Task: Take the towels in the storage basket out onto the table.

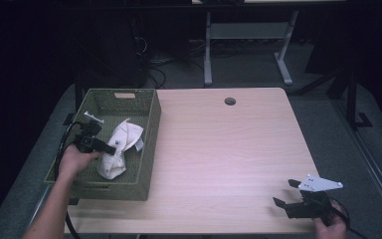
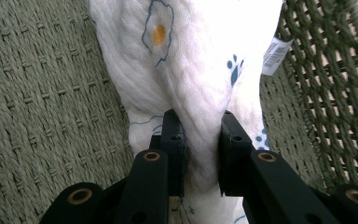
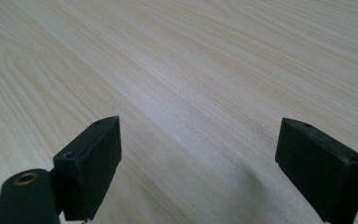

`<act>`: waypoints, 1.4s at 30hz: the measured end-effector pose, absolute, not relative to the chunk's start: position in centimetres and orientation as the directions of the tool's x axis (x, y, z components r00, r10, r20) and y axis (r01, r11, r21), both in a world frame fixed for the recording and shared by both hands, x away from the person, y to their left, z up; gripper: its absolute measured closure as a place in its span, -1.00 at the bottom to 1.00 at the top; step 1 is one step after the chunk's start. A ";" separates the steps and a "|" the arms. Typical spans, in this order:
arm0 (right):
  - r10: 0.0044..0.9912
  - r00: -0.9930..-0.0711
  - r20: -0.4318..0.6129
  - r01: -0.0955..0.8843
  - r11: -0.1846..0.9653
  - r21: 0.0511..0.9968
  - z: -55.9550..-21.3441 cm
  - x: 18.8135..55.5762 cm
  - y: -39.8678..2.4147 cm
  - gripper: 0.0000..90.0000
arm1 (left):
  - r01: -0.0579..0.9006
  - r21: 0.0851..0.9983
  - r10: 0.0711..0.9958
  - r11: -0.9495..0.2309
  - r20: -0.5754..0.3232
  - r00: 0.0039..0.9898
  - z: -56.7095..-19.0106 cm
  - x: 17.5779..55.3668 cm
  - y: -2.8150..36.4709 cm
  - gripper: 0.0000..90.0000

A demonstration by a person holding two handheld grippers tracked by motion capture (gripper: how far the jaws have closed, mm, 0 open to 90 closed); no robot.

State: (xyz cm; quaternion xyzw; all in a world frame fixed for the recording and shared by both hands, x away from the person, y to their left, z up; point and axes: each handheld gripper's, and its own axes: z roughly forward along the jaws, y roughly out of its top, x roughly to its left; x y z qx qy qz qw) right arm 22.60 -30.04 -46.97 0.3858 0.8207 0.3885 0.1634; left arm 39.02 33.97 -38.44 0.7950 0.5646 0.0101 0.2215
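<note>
In a green woven basket (image 1: 149, 124) at the table's (image 1: 229, 149) left edge, the left gripper (image 2: 200, 140) pinches a bunched fold of a soft, light, floppy white cloth (image 2: 191, 60), while the right gripper (image 3: 198, 154) hovers spread near the table's front right corner.

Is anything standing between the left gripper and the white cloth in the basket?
Nothing visible does. The left gripper is already shut on a bunched fold of the white cloth, which lies inside the green woven basket.
</note>
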 end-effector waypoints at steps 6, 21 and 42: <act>0.759 -0.651 0.035 0.509 0.401 0.762 -47.1 22.7 -30.1 -0.69 | 0.891 0.389 0.894 -0.235 -0.274 0.355 -37.7 39.0 34.5 0.68; 0.757 -0.652 0.025 0.503 0.409 0.761 -46.9 22.5 -29.8 -0.69 | 0.859 0.456 0.862 -0.231 -0.314 0.399 -36.3 38.2 34.7 0.68; 0.766 -0.643 0.026 0.505 0.398 0.766 -46.8 22.3 -30.0 -0.69 | 0.814 0.561 0.788 -0.154 -0.428 0.443 -32.9 37.2 35.0 0.67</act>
